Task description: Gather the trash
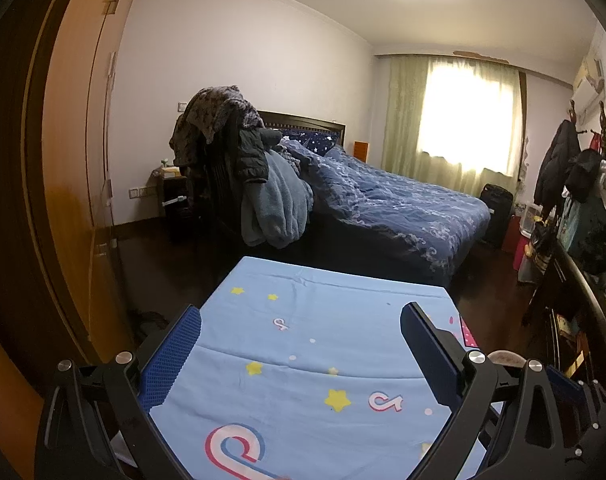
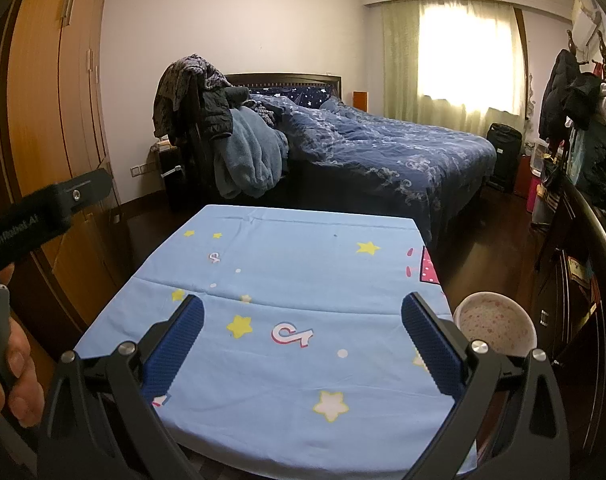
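Grippers hang side by side over the light blue star-print tablecloth (image 2: 287,280): the left gripper (image 1: 301,326) and the right gripper (image 2: 303,316) both have their blue-padded jaws spread wide with nothing between them. Just beside the cloth's right edge, near the right gripper, sits a round bin (image 2: 495,326) with a pink speckled liner, while no loose trash shows on the cloth. Beyond the cloth's far edge stand a clothes-draped chair (image 2: 207,120) and a bed (image 2: 383,140) under a dark blue quilt.
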Demonstrator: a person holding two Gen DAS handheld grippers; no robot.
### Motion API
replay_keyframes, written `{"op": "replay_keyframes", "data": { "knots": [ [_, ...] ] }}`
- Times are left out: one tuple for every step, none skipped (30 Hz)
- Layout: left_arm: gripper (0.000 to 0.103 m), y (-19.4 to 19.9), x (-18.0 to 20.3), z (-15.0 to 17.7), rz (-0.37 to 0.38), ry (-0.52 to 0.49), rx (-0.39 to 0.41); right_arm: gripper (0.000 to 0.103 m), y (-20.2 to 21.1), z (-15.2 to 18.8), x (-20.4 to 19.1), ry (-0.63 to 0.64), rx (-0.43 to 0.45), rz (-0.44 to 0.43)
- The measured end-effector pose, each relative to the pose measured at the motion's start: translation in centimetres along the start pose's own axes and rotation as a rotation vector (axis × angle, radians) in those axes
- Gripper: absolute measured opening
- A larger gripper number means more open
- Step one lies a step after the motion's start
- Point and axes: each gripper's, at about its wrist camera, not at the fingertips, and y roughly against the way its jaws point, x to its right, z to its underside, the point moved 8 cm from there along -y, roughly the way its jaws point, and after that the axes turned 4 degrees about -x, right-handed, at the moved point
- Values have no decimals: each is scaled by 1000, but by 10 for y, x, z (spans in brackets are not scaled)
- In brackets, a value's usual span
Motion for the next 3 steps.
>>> {"op": "replay_keyframes", "data": {
  "knots": [
    [99, -1, -1, -1, -2, 0, -2, 99, 0, 1, 1, -1, -1, 0],
    [99, -2, -1, 0, -4, -1, -4, 99, 0, 1, 2, -2, -1, -1],
    [99, -4, -2, 0, -8, -2, -6, 99, 0, 1, 2, -2, -1, -1]
  ]
}}
